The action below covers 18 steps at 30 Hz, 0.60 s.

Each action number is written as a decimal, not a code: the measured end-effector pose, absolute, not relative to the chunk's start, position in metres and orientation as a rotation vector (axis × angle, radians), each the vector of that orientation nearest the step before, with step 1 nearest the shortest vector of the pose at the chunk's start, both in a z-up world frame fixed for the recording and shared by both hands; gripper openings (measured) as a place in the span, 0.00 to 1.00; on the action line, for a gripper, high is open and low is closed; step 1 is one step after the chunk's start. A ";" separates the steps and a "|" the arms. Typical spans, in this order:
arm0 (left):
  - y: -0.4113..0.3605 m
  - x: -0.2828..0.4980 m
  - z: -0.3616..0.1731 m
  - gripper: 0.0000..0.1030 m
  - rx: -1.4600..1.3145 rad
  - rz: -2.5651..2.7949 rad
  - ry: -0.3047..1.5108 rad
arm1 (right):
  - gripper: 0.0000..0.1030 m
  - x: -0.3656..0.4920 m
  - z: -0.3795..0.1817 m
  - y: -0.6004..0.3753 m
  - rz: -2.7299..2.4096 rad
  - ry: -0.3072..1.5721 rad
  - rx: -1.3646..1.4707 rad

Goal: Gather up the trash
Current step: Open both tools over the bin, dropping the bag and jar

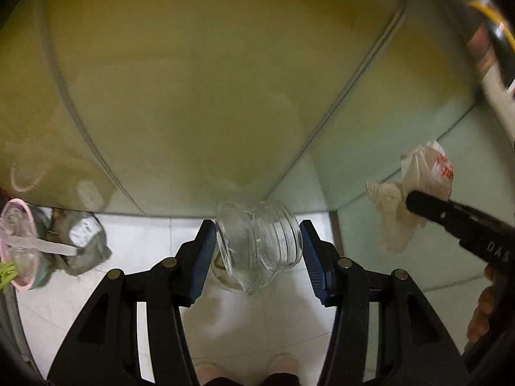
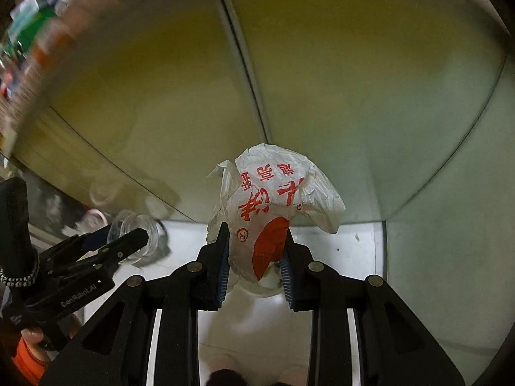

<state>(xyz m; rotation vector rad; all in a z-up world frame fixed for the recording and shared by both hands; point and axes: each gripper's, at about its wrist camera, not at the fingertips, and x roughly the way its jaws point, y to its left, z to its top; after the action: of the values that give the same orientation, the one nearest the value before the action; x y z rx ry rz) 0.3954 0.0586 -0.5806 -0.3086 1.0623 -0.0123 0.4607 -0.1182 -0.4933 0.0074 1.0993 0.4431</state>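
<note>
Surrounding items: a pink-rimmed cup [image 1: 17, 244] and a crumpled grey wrapper [image 1: 84, 244] are lying on the white tiled floor [image 1: 154, 241] at the far left of the left wrist view, close against the base of a glossy yellow-green cabinet front [image 1: 193, 96]; blurred coloured packaging [image 2: 32, 32] is showing at the upper left of the right wrist view. The left gripper [image 1: 259, 247] is pointing steeply down toward the floor and is pinching a clear plastic jar [image 1: 257, 244] across its sides, the blue pads [image 1: 201, 263] pressing on the jar from both flanks, with the threaded mouth facing right. The right gripper [image 2: 256, 263] is angling down likewise, its jaws pressed together on a crumpled white plastic bag with red print [image 2: 276, 193], which is bulging up and forward past the fingertips. Both grippers are working side by side, near each other but apart; each is appearing at the edge of the other's view. The cabinet front is standing directly ahead of both loads, meeting the floor just beyond them, with a vertical panel seam [image 2: 244, 64] running down it. Open floor is lying beneath and behind the grippers.
</note>
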 end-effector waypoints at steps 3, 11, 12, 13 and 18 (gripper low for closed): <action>0.050 0.407 -0.641 0.51 -0.267 -0.028 1.095 | 0.25 0.466 -0.551 -0.116 0.467 1.137 -0.014; 0.042 0.420 -0.761 0.51 -0.245 -0.060 1.156 | 0.27 0.476 -0.676 -0.105 0.535 1.222 -0.007; 0.041 0.421 -0.774 0.51 -0.248 -0.070 1.168 | 0.29 0.476 -0.688 -0.103 0.544 1.230 -0.003; 0.043 0.422 -0.781 0.51 -0.252 -0.078 1.176 | 0.29 0.475 -0.701 -0.102 0.550 1.238 0.006; 0.042 0.426 -0.813 0.51 -0.199 -0.063 1.228 | 0.43 0.481 -0.723 -0.096 0.547 1.281 0.075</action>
<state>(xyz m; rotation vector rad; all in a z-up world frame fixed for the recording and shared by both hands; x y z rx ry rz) 0.4257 0.0416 -0.8129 -0.1989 1.2283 -0.0627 0.4814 -0.0960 -0.7233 0.0754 1.2809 0.5474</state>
